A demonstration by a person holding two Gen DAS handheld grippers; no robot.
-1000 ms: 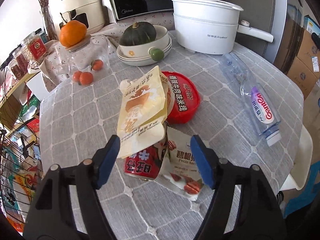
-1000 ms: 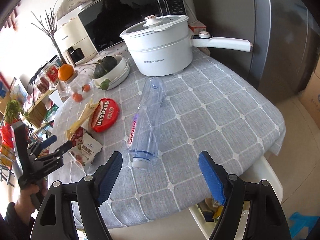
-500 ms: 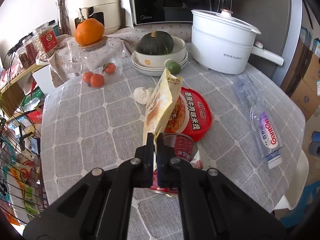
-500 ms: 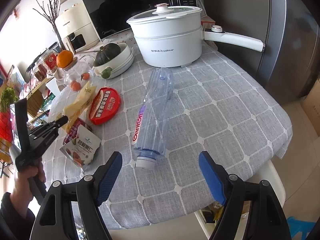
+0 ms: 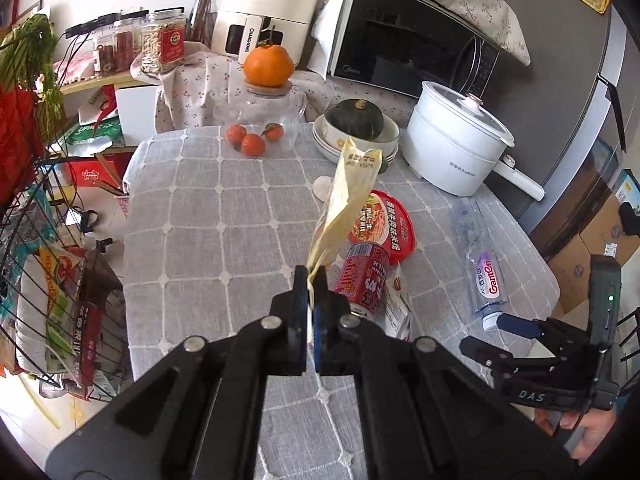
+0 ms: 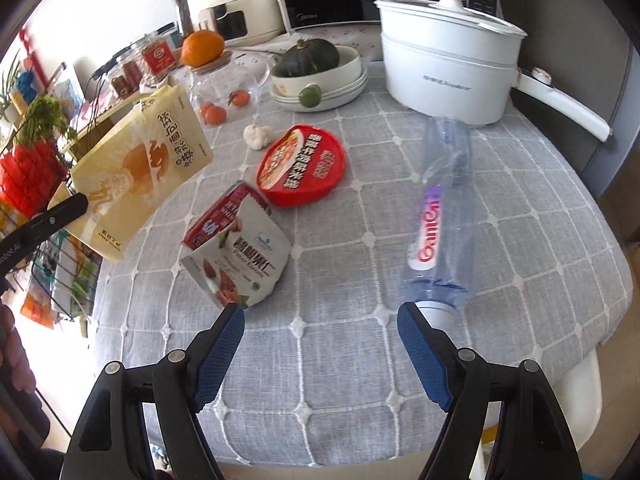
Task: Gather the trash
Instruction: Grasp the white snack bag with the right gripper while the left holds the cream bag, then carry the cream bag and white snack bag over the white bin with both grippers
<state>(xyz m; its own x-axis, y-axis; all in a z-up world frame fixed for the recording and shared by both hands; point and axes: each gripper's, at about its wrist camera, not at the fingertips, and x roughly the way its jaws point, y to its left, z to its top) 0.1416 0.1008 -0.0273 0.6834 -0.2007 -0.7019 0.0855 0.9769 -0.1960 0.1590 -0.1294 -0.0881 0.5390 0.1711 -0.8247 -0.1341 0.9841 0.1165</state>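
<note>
Left gripper [image 5: 310,290] clamped tight on bottom edge of yellow pouch [image 5: 350,196], fingers [image 5: 299,292] pinched together with the film between; pouch lifted clear of the tabletop [image 5: 208,232], hanging in the air at left in right wrist view [image 6: 140,176]. Right gripper [image 6: 320,332] wide open, nothing between fingers [image 6: 218,344], hovering over tabletop near edge; bottle cap just beside right finger. Remaining trash on grey checked cloth: red can [image 6: 218,216] lying on its side, nut bag [image 6: 240,258] leaning on it, red noodle lid [image 6: 302,170] just behind, clear bottle [image 6: 442,208] lying on its side to the right, well apart from the can. Garlic [image 6: 258,136] near lid. Behind: white pot [image 6: 448,64], bowls with squash [image 6: 316,62], jar with small oranges [image 6: 224,92], big orange on its lid, microwave [image 5: 412,44]. Hand [image 5: 580,428] holding right gripper seen at lower right in left wrist view.
</note>
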